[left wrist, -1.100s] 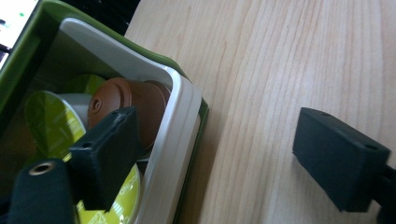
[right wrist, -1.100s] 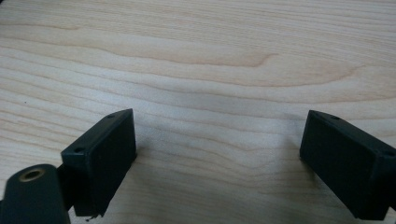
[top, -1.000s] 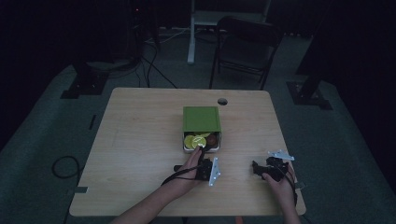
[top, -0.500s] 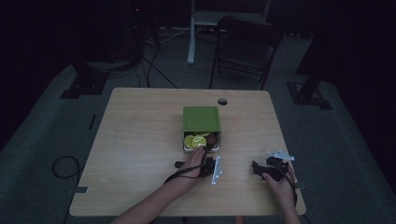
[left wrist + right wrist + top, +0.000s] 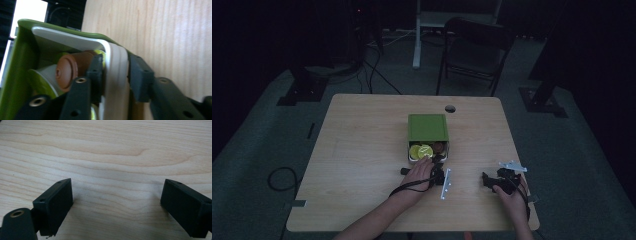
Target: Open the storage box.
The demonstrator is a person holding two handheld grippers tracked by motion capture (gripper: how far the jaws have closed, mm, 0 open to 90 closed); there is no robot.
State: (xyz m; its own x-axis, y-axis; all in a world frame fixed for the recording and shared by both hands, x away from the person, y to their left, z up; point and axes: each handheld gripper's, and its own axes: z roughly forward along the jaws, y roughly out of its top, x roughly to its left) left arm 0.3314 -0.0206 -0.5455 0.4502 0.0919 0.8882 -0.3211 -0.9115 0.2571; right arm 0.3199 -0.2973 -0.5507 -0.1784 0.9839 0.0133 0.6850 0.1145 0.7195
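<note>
Your left gripper (image 5: 115, 75) had just been closing and pinched the box (image 5: 428, 129) wall mid-table; the right gripper (image 5: 116, 207) rested spread, empty. You did well to grip squarely and pull slowly.

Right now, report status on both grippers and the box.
Left gripper just closed, clamped on white box wall, green lid half on. Right gripper open over bare table. Brown capsule crowds inner jaw.
</note>
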